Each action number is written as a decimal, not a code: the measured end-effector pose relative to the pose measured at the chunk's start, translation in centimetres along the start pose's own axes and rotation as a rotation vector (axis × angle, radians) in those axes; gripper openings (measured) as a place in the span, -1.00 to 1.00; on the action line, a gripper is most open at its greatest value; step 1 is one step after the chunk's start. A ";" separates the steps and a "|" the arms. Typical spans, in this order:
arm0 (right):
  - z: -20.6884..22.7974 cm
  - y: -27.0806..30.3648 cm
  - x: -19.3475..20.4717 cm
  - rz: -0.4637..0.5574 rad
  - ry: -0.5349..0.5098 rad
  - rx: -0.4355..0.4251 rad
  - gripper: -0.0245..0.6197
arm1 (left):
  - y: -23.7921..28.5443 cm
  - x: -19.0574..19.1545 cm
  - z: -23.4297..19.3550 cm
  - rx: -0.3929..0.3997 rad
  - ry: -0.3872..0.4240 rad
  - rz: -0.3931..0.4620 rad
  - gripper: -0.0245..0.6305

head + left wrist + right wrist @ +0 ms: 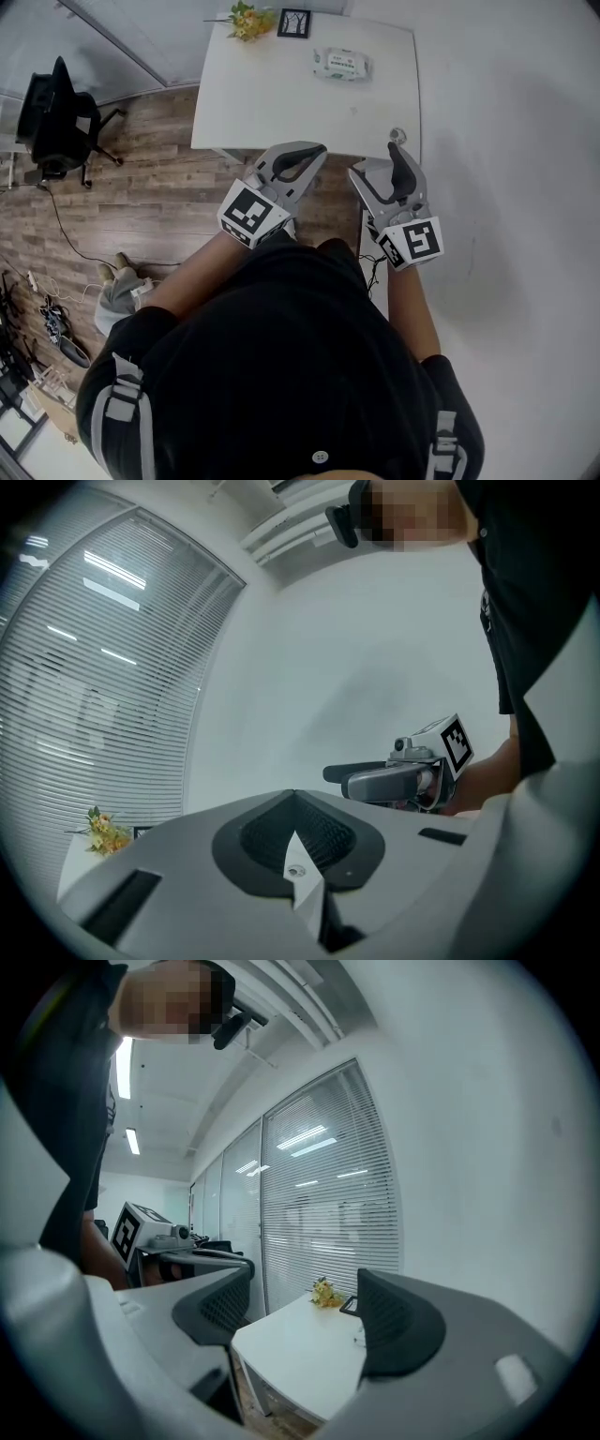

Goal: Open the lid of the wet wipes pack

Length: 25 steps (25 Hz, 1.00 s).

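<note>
The wet wipes pack (342,64), white with green print, lies flat toward the far right of the white table (281,103), its lid down. Both grippers are held near the person's body at the table's near edge, well short of the pack. My left gripper (298,161) (295,841) is shut with its pads together and nothing between them. My right gripper (389,169) (305,1321) is open and empty, and the table (300,1349) shows through its gap. Neither gripper view shows the pack clearly.
Yellow flowers (246,21) (325,1293) and a small black picture frame (294,22) stand at the table's far edge. A small round object (397,136) lies at the near right corner. A black office chair (56,117) stands on the wooden floor at left; a white wall runs along the right.
</note>
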State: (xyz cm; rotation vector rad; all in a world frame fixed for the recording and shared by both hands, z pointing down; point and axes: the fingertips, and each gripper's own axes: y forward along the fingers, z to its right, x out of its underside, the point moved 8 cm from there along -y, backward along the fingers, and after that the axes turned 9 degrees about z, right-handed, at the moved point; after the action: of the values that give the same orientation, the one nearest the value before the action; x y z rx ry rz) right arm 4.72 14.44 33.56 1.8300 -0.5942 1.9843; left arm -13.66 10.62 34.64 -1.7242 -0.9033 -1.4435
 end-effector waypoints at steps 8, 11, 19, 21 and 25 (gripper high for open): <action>1.8 3.0 1.2 -0.011 0.001 -0.004 0.18 | 0.5 0.5 -3.5 -0.040 0.002 0.003 -0.93; 2.6 4.5 1.4 -0.014 -0.002 -0.024 0.18 | 0.7 0.6 -4.8 -0.067 0.009 0.002 -0.93; 7.4 9.0 3.0 -0.005 0.037 -0.064 0.18 | 4.1 1.4 -8.4 -0.115 0.037 -0.027 -0.93; 9.1 10.4 3.2 -0.011 0.040 -0.080 0.18 | 5.3 1.4 -9.6 -0.126 0.044 -0.034 -0.93; 12.8 12.9 4.3 -0.030 0.047 -0.093 0.18 | 8.0 2.1 -12.2 -0.153 0.048 -0.052 -0.93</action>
State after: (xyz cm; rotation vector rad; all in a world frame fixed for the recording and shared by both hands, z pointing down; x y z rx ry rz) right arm 8.07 -3.39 37.97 1.7222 -0.6306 1.9415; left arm -12.57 -3.76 37.68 -1.7798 -0.8364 -1.6179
